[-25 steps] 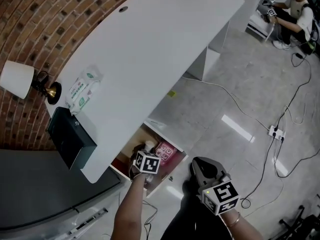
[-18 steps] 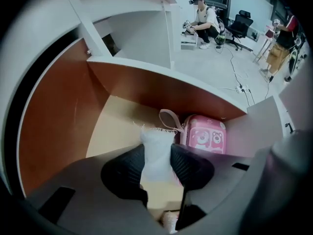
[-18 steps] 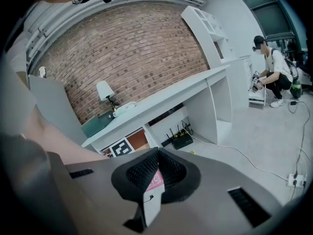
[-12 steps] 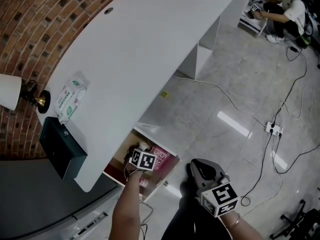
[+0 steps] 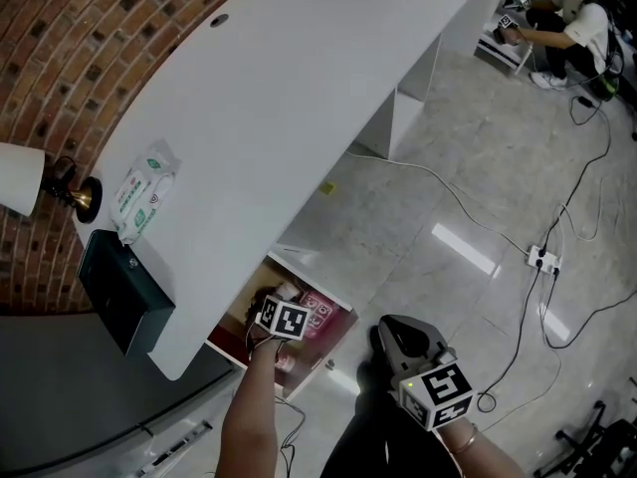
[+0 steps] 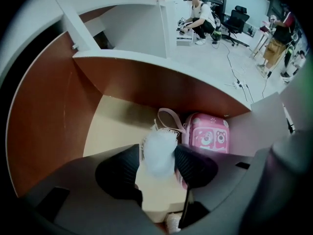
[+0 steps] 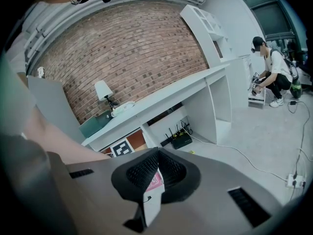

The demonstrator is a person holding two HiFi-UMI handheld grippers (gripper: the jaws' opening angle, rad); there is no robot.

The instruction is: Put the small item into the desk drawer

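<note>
Reaching left forearm [image 5: 249, 421] into desk drawer [image 6: 46, 126], left hand-held gripper [image 6: 157, 156] opening around fluffy white item [image 6: 159, 148], right hand-held gripper [image 7: 156, 169] closed.

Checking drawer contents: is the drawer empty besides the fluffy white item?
No, a pink bear-print case lies in the drawer beside the fluffy white item.

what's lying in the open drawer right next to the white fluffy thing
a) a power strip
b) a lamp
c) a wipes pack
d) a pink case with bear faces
d: in the left gripper view, the pink case lies on the drawer floor just right of the white fluffy item.
</note>
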